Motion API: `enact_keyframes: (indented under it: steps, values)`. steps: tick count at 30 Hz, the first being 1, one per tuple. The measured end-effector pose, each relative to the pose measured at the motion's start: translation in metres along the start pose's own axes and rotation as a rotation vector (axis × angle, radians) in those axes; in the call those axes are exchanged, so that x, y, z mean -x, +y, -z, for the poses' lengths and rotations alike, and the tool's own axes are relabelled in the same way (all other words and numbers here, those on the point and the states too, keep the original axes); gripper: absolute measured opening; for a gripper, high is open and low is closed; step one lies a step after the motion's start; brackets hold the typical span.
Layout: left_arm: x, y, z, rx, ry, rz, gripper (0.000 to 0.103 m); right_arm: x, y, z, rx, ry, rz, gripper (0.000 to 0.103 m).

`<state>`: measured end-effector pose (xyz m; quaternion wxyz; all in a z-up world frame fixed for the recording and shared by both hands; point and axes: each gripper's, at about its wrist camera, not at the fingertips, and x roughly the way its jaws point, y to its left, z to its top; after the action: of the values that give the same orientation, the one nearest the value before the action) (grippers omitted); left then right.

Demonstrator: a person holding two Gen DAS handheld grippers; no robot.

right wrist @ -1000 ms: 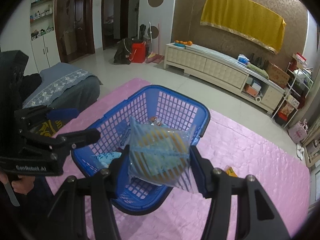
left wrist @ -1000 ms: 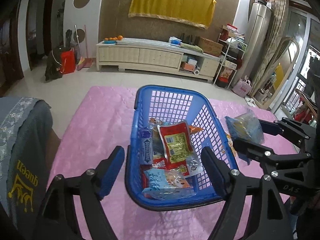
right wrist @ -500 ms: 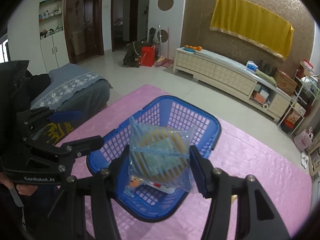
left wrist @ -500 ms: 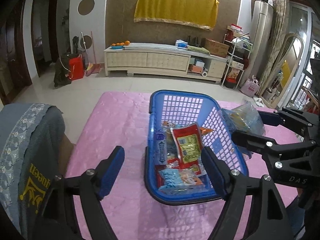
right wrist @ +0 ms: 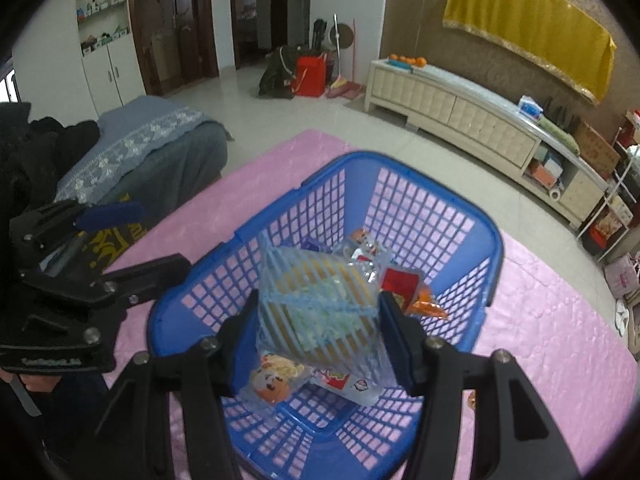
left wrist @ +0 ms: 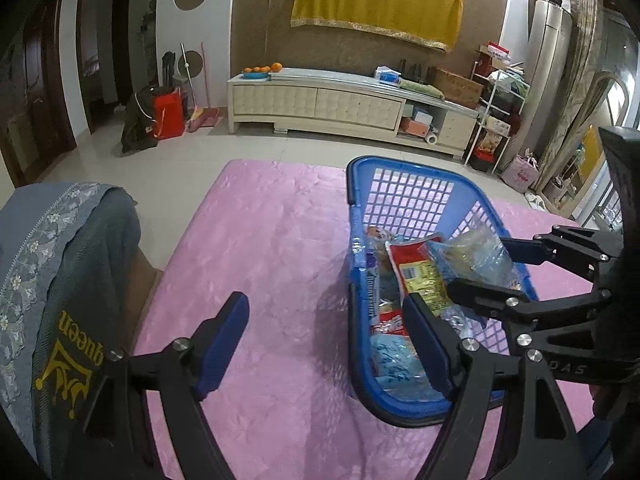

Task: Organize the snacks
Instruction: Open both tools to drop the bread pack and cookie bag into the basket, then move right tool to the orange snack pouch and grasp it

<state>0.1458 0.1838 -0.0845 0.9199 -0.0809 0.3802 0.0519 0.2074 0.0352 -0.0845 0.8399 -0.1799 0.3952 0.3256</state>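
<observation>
Right wrist view: the right gripper (right wrist: 318, 334) has its jaws clenched on a clear striped snack bag (right wrist: 320, 308), held over the blue basket (right wrist: 486, 236) so that a release would drop it among the packets already inside, such as the red packet (left wrist: 420, 276); the left gripper (left wrist: 326, 344) has its jaws released and empty, beside the basket's near rim over the pink cover (left wrist: 260, 240), probably clear of the drop; one orange packet (right wrist: 472, 401) lies outside the basket.
</observation>
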Motion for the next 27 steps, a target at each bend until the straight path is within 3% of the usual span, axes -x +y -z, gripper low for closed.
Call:
enact_keyframes:
  steps: [9, 11, 13, 15, 17, 27]
  values:
    - [-0.007, 0.006, 0.000, 0.004, 0.011, 0.004, 0.077, -0.019, 0.004, -0.006, 0.023, 0.043, -0.005, 0.061]
    - [-0.006, 0.008, 0.000, 0.012, 0.010, 0.004, 0.077, -0.023, 0.006, -0.009, 0.038, 0.047, -0.005, 0.065]
    - [-0.005, 0.010, 0.001, 0.018, 0.010, -0.001, 0.077, -0.023, 0.006, -0.009, 0.045, 0.043, 0.003, 0.085]
    - [-0.002, 0.011, 0.002, 0.019, 0.007, -0.008, 0.077, -0.018, 0.003, -0.009, 0.040, 0.021, 0.014, 0.097]
    - [0.001, 0.010, 0.002, 0.014, 0.005, -0.011, 0.077, -0.011, 0.000, -0.008, 0.030, 0.000, 0.029, 0.102]
    - [0.026, -0.008, 0.003, -0.007, -0.029, 0.005, 0.077, 0.028, -0.009, 0.009, 0.013, -0.024, 0.066, 0.103]
